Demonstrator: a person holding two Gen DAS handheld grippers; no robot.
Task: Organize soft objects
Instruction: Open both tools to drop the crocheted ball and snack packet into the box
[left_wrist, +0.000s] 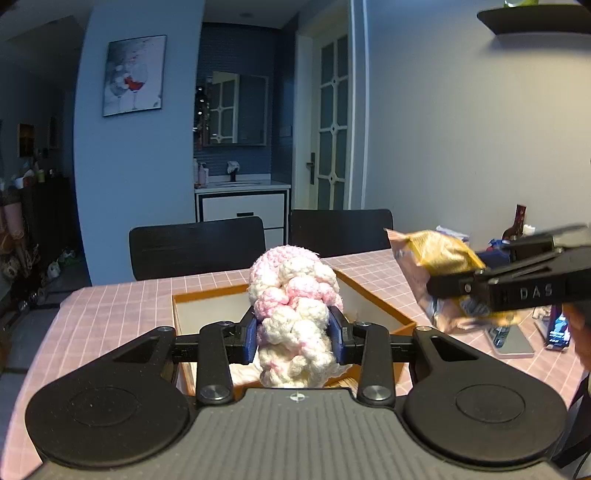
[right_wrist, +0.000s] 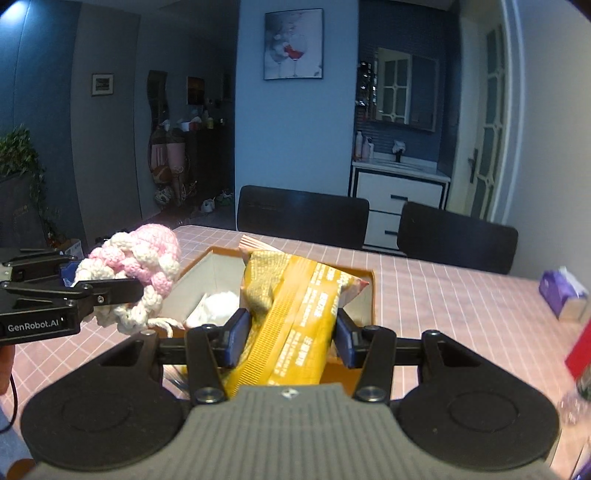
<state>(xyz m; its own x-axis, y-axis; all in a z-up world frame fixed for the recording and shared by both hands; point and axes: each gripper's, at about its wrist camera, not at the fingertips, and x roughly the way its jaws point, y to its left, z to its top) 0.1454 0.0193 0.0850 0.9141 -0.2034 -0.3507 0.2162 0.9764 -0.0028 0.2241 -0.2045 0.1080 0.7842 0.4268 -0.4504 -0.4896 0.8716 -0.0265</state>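
Observation:
My left gripper (left_wrist: 293, 332) is shut on a pink and white crocheted soft toy (left_wrist: 295, 291) and holds it above an open orange-rimmed box (left_wrist: 207, 293) on the pink checked table. The toy also shows at the left of the right wrist view (right_wrist: 136, 266). My right gripper (right_wrist: 290, 338) is shut on a yellow snack bag (right_wrist: 295, 306) and holds it over the same box (right_wrist: 369, 295). The bag and right gripper appear at the right of the left wrist view (left_wrist: 436, 266). A white soft item (right_wrist: 218, 306) lies inside the box.
Two black chairs (left_wrist: 199, 245) stand at the table's far edge. A purple tissue pack (right_wrist: 561, 291) and a red object (right_wrist: 580, 350) lie at the right. A phone (left_wrist: 557, 330), a bottle (left_wrist: 515, 229) and a grey slab (left_wrist: 513, 341) sit on the right of the table.

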